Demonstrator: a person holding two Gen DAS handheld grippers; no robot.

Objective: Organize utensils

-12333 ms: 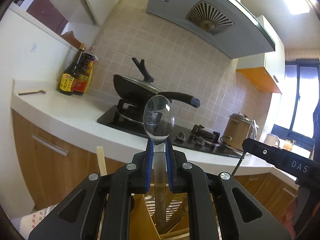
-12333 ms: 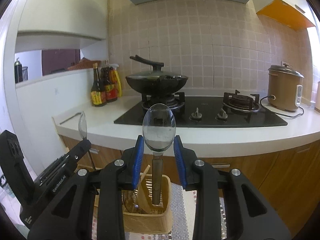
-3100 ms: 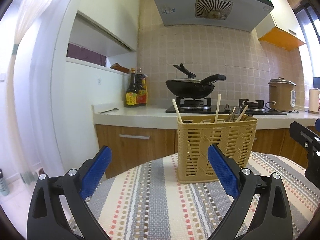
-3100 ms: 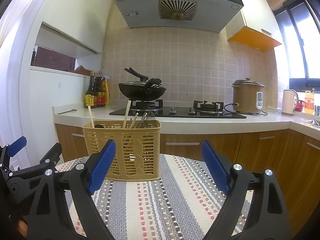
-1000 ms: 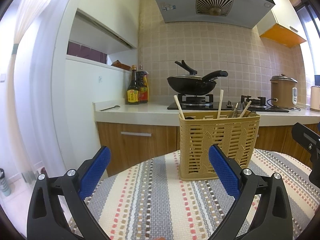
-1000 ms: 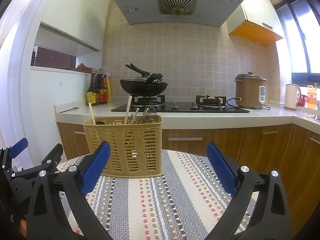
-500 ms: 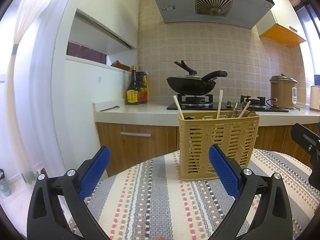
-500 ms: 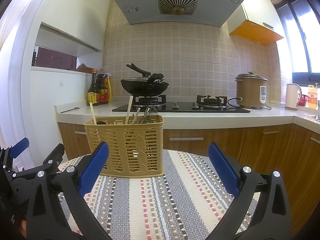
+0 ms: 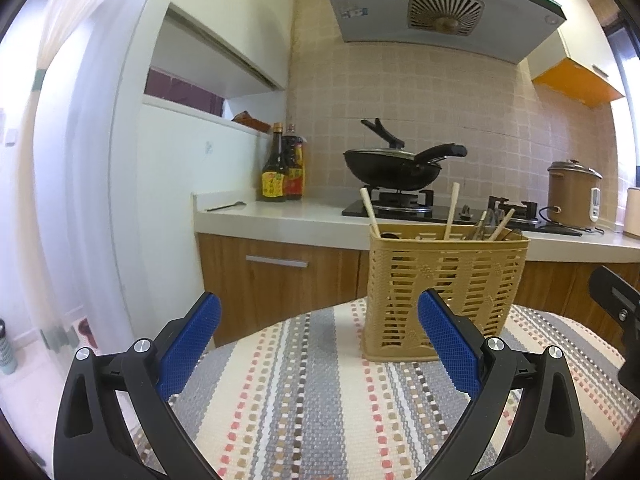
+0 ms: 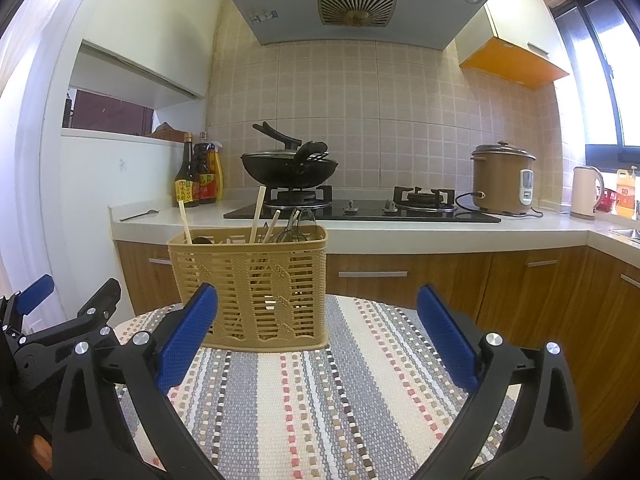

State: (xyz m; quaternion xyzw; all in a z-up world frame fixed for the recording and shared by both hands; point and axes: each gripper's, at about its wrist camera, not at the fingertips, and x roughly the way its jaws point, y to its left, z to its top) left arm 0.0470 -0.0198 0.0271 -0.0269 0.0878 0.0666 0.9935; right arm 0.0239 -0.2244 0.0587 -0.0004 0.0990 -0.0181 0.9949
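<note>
1. A kitchen: tiled wall, range hood (image 10: 352, 4) at 12 o'clock, white counter (image 10: 400, 232) over wooden cabinets.
2. In front lies a striped mat (image 10: 320, 392) on a round surface.
3. The basket (image 10: 250, 288) stands upright on the mat, at 11 o'clock in the right view and at 1 o'clock in the left view (image 9: 444, 292).
4. Chopsticks (image 10: 256, 214) and metal utensils (image 10: 298, 224) stick up out of the basket, leaning against its rim.
5. The left gripper (image 9: 318, 350) is spread wide, with nothing between its blue pads (image 9: 188, 346); it points at bare mat just left of the basket.
6. The right gripper (image 10: 316, 340) also gapes wide and holds nothing; its left pad (image 10: 186, 340) overlaps the basket's lower left corner in view, and contact cannot be told.
7. A black wok (image 10: 290, 168) sits on the stove (image 10: 360, 210) at 12 o'clock.
8. Sauce bottles (image 10: 198, 176) with yellow and red labels stand at 10 o'clock; their writing is too small to read.
9. A brown rice cooker (image 10: 502, 180) stands at 2 o'clock, a pale kettle (image 10: 584, 192) farther right.
10. A lone spoon (image 10: 138, 215) lies on the counter's left end.
11. The hood carries a small sticker, unreadable.
</note>
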